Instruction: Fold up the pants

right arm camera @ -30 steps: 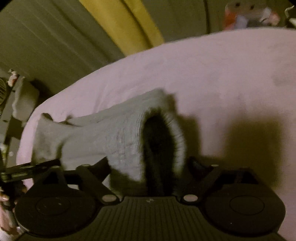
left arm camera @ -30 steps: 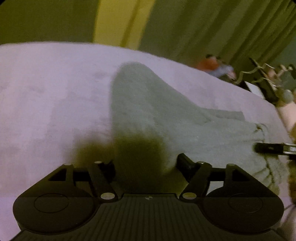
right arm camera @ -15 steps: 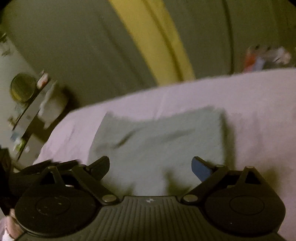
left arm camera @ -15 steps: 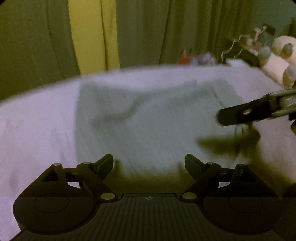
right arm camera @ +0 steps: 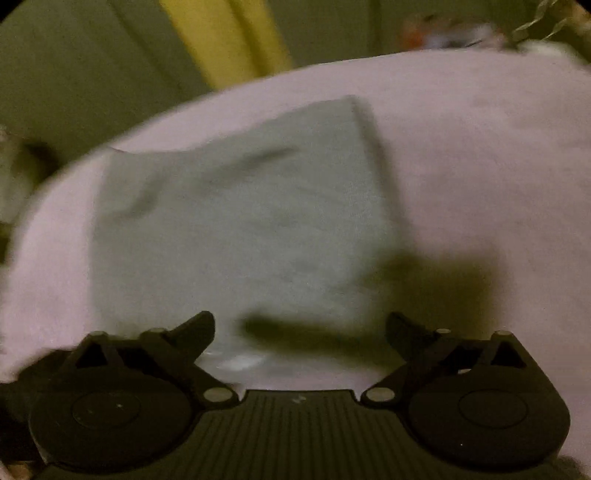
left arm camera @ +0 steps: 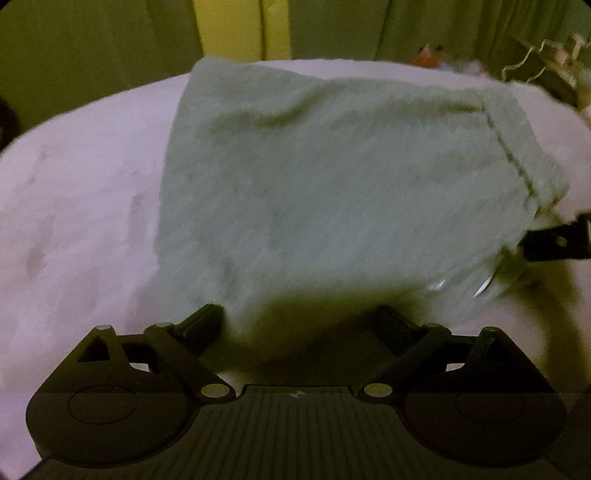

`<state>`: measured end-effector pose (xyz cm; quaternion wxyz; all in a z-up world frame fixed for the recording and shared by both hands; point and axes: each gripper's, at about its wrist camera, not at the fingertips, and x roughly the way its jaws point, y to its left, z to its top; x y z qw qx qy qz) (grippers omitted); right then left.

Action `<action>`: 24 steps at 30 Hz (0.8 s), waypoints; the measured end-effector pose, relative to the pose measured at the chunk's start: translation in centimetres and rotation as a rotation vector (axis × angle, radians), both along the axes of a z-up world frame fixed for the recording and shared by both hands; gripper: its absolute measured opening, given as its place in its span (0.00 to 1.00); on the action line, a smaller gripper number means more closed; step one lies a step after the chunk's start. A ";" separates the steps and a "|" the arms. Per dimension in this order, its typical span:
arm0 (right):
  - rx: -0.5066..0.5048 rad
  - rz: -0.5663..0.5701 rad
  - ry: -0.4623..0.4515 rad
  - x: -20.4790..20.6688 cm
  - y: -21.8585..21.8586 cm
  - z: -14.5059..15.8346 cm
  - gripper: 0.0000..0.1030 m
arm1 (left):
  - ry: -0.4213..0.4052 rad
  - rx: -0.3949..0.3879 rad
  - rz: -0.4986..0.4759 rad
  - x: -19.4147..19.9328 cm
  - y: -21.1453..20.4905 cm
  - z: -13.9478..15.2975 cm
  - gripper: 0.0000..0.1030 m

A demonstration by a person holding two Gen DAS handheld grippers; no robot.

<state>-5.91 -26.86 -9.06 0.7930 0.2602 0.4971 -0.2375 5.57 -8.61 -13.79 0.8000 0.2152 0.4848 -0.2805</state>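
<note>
The grey-green pants (left arm camera: 332, 184) lie folded into a rough rectangle on the pale lilac bed cover (left arm camera: 74, 192). They also show in the right wrist view (right arm camera: 240, 229). My left gripper (left arm camera: 301, 319) is open and empty, its jaws spread just short of the near edge of the fabric. My right gripper (right arm camera: 301, 325) is open and empty, its jaws spread over the near edge of the pants. A fingertip of the right gripper (left arm camera: 554, 242) shows at the right edge of the left wrist view, beside the hem.
Green curtains (left arm camera: 92, 48) with a yellow strip (left arm camera: 240, 29) hang behind the bed. Small cluttered items (right arm camera: 443, 29) sit beyond the far right edge of the bed. The views are blurred.
A second ago both grippers held the pants, the right one lifting a fold. Both have let go and opened, the fabric now lies flat, and both grippers have pulled back slightly.
</note>
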 end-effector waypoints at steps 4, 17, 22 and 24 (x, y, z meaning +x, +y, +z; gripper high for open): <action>-0.010 -0.005 0.041 -1.4 1.0 0.0 0.96 | 0.020 0.040 0.058 -1.3 0.8 0.6 0.93; -0.114 0.074 0.078 -2.8 7.3 1.3 0.96 | 0.016 0.044 0.186 -5.3 2.7 4.8 0.93; -0.108 0.088 0.061 -2.5 7.9 1.7 0.96 | -0.021 0.047 0.218 -4.8 2.8 6.1 0.94; -0.109 0.084 0.062 -2.2 8.1 2.0 0.96 | 0.003 0.020 0.243 -4.3 3.2 6.6 0.94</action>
